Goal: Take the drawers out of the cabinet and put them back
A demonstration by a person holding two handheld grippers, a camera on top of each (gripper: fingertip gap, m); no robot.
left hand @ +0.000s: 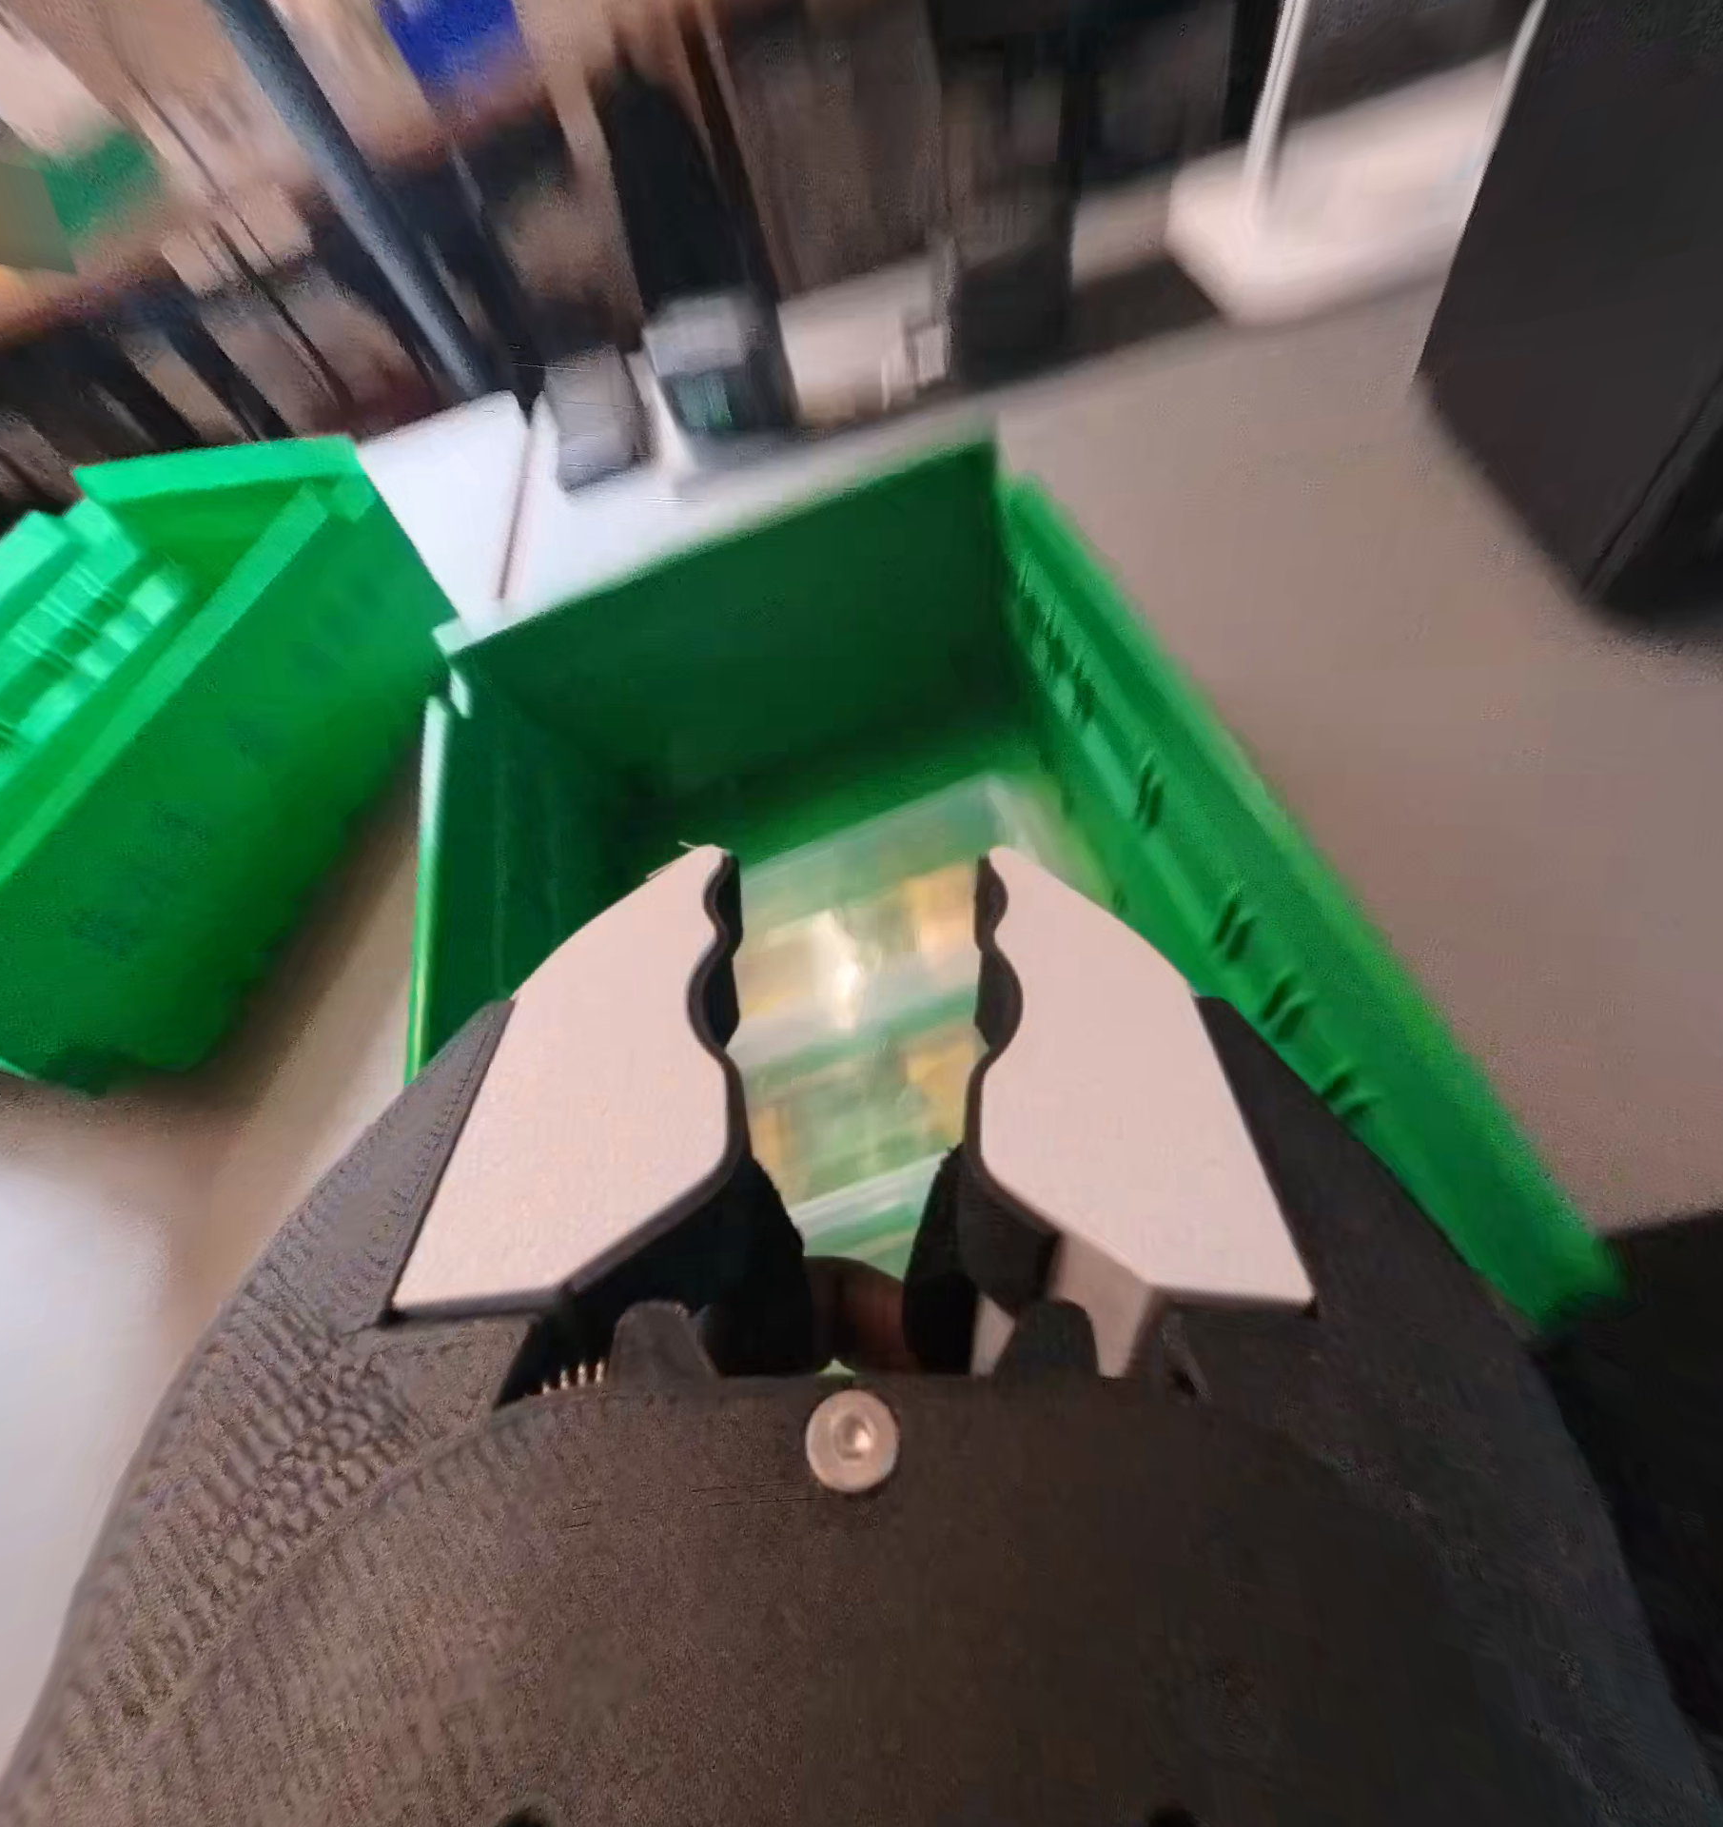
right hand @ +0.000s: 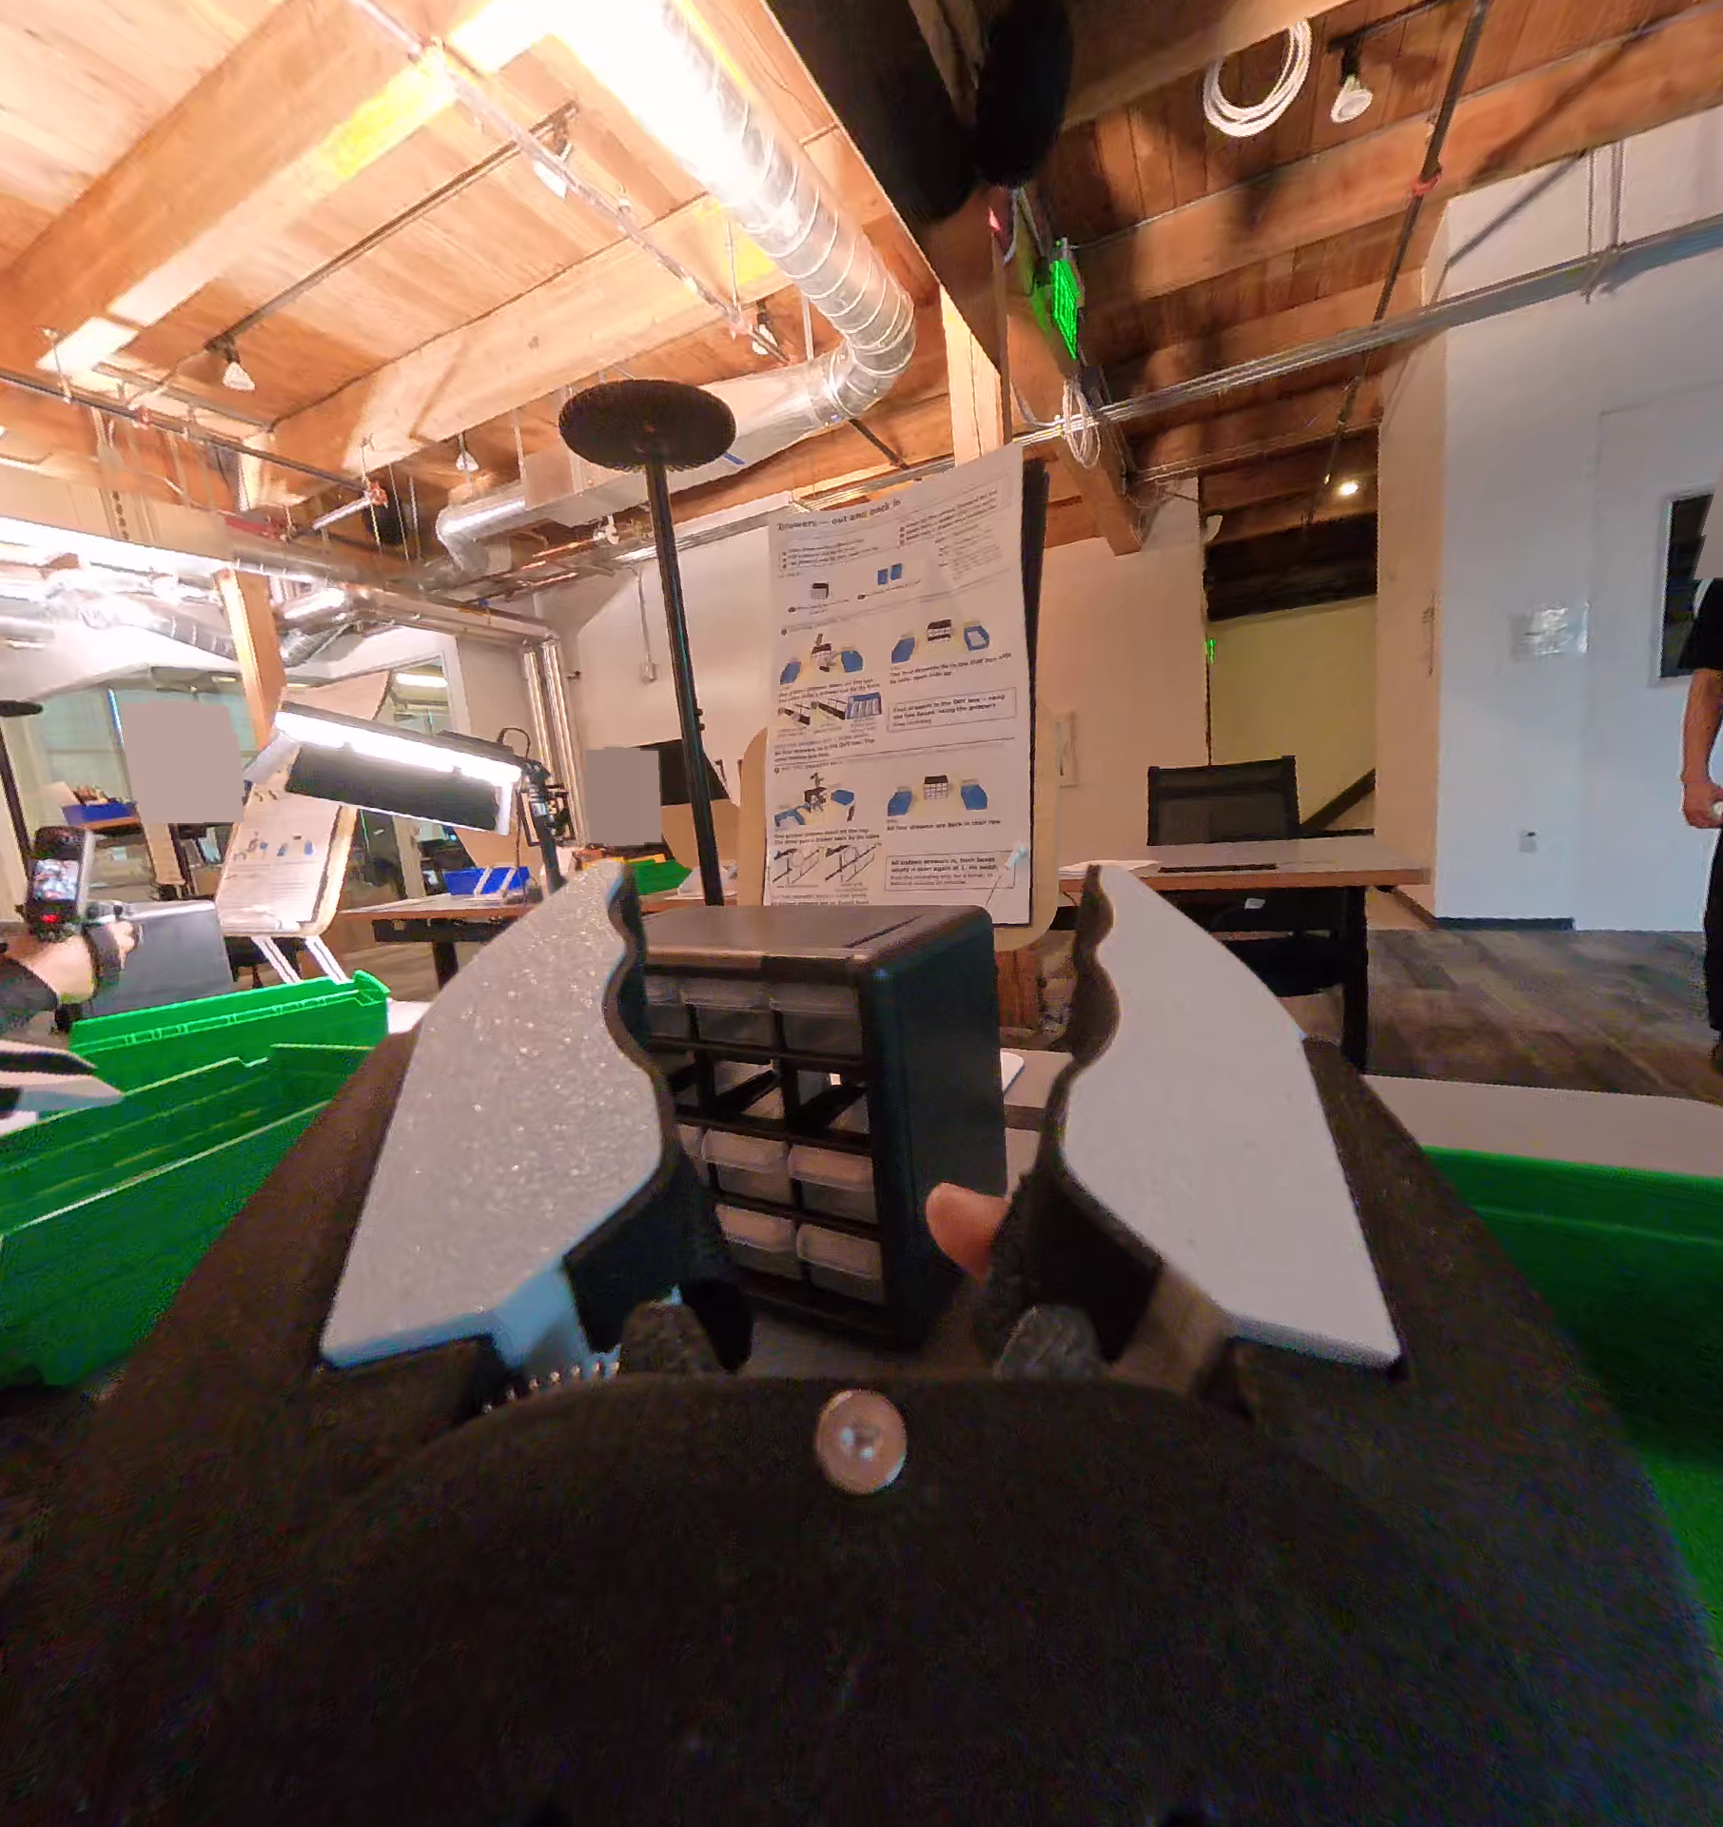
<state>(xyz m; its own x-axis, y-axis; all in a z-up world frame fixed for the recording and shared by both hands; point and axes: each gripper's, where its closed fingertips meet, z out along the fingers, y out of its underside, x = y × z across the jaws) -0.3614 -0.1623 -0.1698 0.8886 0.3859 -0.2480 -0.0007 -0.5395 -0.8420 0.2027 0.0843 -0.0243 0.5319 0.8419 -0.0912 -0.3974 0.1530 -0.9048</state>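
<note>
progress: partway, judged | cabinet (right hand: 818, 1107) frame centre on bench, some slots empty, other drawers in | left gripper (left hand: 857, 890) spread over green bin (left hand: 1282, 890) holding clear drawers (left hand: 857, 1038) | right gripper (right hand: 852, 910) spread, holding nothing

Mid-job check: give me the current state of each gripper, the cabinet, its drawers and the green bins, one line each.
left gripper: open, empty, above a green bin, view motion-blurred.
green bin: upright, clear drawers lying on its floor.
second green bin: standing to the left, contents unclear.
right gripper: open, empty, pointed at the cabinet.
cabinet: upright on the table, partly emptied.
drawers: some seated, one middle row of slots empty.
</note>
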